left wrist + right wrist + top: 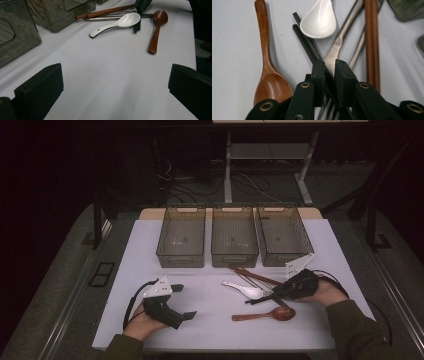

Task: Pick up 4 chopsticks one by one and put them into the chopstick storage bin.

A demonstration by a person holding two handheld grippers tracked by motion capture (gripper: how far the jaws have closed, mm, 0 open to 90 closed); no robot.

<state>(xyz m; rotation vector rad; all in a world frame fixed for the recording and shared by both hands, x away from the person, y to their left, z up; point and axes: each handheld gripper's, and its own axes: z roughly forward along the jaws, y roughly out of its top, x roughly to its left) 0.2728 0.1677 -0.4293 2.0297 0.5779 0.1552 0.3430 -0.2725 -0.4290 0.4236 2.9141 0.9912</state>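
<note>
My right gripper lies low over a heap of cutlery at the table's right, its jaws nearly together on a pair of black chopsticks that run between the pads. Beside them lie a white ceramic spoon, a brown wooden spoon, steel utensils and brown chopsticks. At the front left my left gripper rests open on bare tabletop, nothing between its jaws, facing the white spoon and wooden spoon.
Three empty smoky plastic bins stand side by side along the far half of the white table. The cutlery heap lies just in front of the right two. Dark floor, cables and table legs are beyond the far edge.
</note>
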